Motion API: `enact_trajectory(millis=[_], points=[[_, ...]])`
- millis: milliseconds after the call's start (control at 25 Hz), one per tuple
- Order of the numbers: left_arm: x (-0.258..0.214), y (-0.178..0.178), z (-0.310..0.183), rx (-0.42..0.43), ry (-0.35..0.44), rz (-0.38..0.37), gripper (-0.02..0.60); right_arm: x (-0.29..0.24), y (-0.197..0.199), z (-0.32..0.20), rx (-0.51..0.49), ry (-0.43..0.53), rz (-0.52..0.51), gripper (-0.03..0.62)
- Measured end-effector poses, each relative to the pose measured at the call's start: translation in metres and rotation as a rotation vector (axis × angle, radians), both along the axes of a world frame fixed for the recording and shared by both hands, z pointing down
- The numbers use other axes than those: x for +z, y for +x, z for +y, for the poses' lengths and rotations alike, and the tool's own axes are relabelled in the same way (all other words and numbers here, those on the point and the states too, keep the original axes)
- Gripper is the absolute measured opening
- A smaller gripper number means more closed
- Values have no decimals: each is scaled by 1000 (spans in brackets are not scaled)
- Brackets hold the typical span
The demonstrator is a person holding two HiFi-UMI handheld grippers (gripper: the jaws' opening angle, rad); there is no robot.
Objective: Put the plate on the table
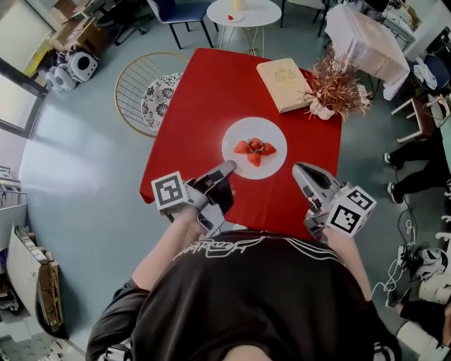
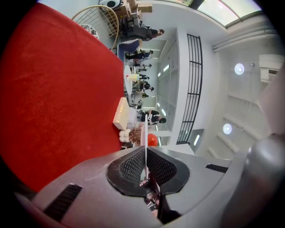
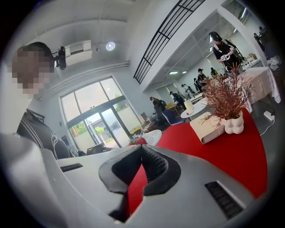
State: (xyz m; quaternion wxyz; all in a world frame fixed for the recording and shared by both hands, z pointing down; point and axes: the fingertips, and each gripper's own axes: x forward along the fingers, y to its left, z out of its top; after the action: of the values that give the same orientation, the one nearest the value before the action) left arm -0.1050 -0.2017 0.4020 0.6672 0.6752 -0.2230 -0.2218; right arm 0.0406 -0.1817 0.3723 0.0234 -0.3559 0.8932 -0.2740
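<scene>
A white plate [image 1: 237, 134] with several strawberries [image 1: 254, 149] lies in the middle of the red table [image 1: 197, 106]. My left gripper [image 1: 230, 168] is at the plate's near left rim and is shut on it. In the left gripper view the rim shows as a thin white edge [image 2: 144, 129] pinched between the black pads [image 2: 133, 165] of the left gripper [image 2: 145, 149]. My right gripper [image 1: 298, 169] hovers just right of the plate, apart from it, shut with nothing in it. In the right gripper view its tips meet [image 3: 141, 148], and the plate [image 3: 153, 136] lies beyond them.
A cream book [image 1: 284, 83] and a dried plant in a white vase [image 1: 331, 90] sit at the table's far right. A round wire chair with a patterned cushion [image 1: 151, 95] stands at the left, a small white round table [image 1: 243, 13] beyond. People's legs show at the right edge.
</scene>
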Motion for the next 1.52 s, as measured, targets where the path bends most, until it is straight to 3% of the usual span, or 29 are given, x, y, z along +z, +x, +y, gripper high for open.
enact_trajectory(millis=[320,600,1280,1520], points=[[-3,2,-31,-57,19,19,15,5,6,-13,-24,-26,9,7],[16,8,-70,-111,53,-26,15,21,19,-32,-29,-71,5,6],[88,26,-137,-159,15,-81,15,54,49,-53,-35,-163,-8,6],[115,26,-152,-166,1,-136,15,65,58,-54,-18,-191,-20,6]])
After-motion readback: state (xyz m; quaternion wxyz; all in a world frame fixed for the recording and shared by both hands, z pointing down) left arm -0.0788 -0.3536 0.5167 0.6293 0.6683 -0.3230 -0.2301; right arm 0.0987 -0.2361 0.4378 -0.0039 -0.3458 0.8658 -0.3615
